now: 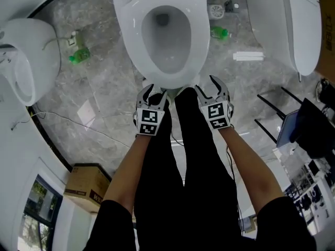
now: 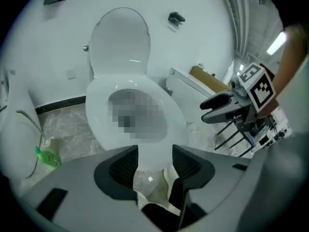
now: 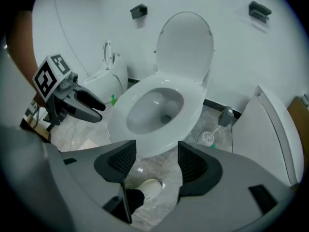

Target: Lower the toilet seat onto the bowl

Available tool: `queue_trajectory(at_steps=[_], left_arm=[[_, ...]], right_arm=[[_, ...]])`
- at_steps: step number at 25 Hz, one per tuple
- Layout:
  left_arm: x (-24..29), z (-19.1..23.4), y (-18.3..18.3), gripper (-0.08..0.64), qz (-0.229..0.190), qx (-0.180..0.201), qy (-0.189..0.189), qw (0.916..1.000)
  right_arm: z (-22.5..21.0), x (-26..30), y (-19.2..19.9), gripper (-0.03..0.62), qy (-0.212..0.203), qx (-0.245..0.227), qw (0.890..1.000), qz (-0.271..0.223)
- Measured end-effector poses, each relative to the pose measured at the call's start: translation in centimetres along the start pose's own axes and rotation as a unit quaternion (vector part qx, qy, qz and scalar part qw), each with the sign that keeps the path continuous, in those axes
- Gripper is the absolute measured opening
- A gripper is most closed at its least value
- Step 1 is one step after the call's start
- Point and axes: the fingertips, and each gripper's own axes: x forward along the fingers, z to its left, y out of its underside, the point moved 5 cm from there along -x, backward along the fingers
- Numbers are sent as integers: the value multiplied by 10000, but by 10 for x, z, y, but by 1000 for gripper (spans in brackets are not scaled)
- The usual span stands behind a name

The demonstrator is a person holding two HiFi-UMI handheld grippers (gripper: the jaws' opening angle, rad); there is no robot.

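Note:
The white toilet seat (image 1: 197,41) lies flat on the bowl (image 1: 166,33), straight ahead of me. Its lid (image 2: 119,40) stands upright against the wall, and shows again as the lid (image 3: 186,42) in the right gripper view. My left gripper (image 1: 153,94) hovers just short of the seat's front rim, jaws open and empty. My right gripper (image 1: 213,86) hangs beside it at the same height, also open with nothing between its pads. Each gripper sees the other: the right gripper (image 2: 217,108) to the side of the seat (image 2: 99,105), the left gripper (image 3: 94,108) beside the seat (image 3: 193,105).
A second toilet (image 1: 26,56) stands at the left and a third (image 1: 293,20) at the right. Green bottles (image 1: 79,55) (image 1: 221,33) lie on the marble floor. A cardboard box (image 1: 86,184) sits at lower left, a black rack (image 1: 272,114) at right. The person's legs fill the near floor.

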Motion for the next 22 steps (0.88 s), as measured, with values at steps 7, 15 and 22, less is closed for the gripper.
queue_trajectory(at_steps=[7, 15, 22], left_arm=[[-115, -16, -112, 218, -1157, -486, 106, 9920], [-281, -53, -238, 218, -2192, -604, 94, 9738], [-403, -68, -320, 215, -2973, -918, 127, 9503]], right_arm=[[-2, -114, -121, 262, -83, 864, 9891, -1188], [-7, -271, -257, 262, -182, 1703, 9552, -2412], [8, -400, -354, 262, -298, 1997, 9229, -3277]])
